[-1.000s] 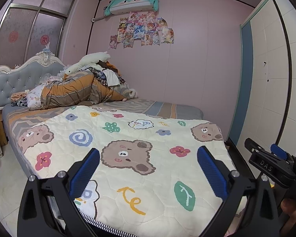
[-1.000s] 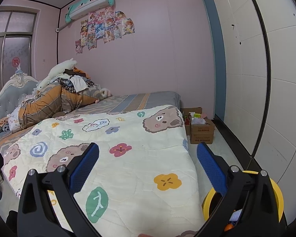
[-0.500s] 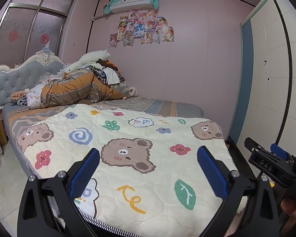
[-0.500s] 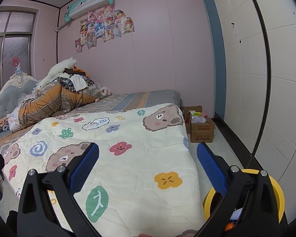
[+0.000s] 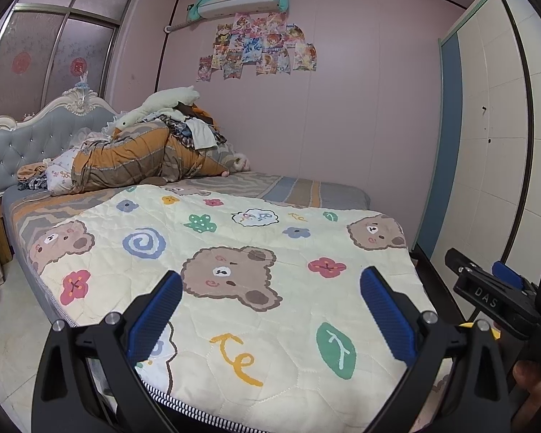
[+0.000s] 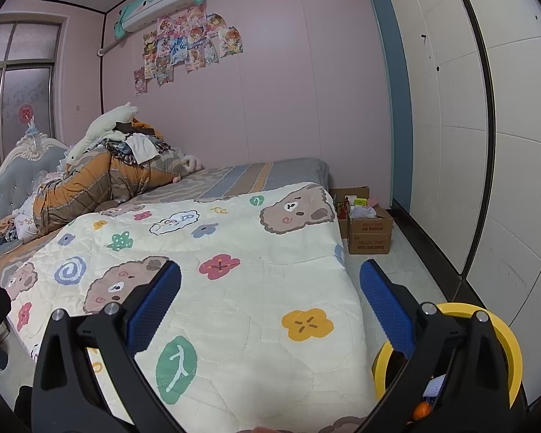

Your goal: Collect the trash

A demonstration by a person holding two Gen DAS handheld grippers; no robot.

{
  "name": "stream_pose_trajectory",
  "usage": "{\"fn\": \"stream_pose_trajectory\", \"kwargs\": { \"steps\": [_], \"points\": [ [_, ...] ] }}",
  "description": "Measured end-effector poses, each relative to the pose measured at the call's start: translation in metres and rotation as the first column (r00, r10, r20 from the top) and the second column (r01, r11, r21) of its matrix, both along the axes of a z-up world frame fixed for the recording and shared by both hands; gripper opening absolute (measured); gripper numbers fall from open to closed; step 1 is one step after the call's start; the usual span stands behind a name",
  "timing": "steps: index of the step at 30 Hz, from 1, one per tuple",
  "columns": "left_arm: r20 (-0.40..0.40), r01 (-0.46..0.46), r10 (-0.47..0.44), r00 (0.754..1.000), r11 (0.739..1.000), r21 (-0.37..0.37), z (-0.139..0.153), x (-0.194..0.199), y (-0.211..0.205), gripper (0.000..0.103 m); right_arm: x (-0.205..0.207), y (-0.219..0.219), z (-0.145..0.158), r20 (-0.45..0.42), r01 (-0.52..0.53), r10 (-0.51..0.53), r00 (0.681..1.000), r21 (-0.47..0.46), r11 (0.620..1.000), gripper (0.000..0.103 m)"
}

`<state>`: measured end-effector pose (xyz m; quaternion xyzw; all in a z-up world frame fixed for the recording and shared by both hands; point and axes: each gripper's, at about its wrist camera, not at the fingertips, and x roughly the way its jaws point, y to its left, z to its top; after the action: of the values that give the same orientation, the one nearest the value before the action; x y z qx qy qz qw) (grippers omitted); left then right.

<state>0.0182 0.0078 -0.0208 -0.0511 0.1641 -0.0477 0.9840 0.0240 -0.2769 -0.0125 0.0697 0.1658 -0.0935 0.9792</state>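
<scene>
Holding our left claw [image 5: 270,299] and right claw [image 6: 270,297] wide and empty, we see the yellow bin [image 6: 512,353] at four o'clock beside the bed [image 6: 234,288].

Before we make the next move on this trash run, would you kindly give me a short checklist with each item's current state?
1. Left gripper open and empty: ok.
2. Right gripper open and empty: ok.
3. Round yellow-rimmed trash bin visible beside the bed, below the right gripper: ok.
4. Trash visible on the cream bear-print quilt: not ok, none seen.
5. Open brown cardboard box on the floor holds trash: cannot tell.
6. Bin has room left: cannot tell, fingers block it.
</scene>
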Motion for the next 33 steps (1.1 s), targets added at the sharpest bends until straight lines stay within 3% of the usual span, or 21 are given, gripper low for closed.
{"fn": "stream_pose_trajectory", "kwargs": {
  "steps": [33],
  "points": [
    [-0.019, 0.023, -0.023, 1.000, 1.000, 0.003, -0.0049, 0.0058, -0.0007, 0.095, 0.0016, 0.0028, -0.0073, -0.029, 0.006, -0.006, 1.000, 0.019, 1.000, 0.095]
  ]
}}
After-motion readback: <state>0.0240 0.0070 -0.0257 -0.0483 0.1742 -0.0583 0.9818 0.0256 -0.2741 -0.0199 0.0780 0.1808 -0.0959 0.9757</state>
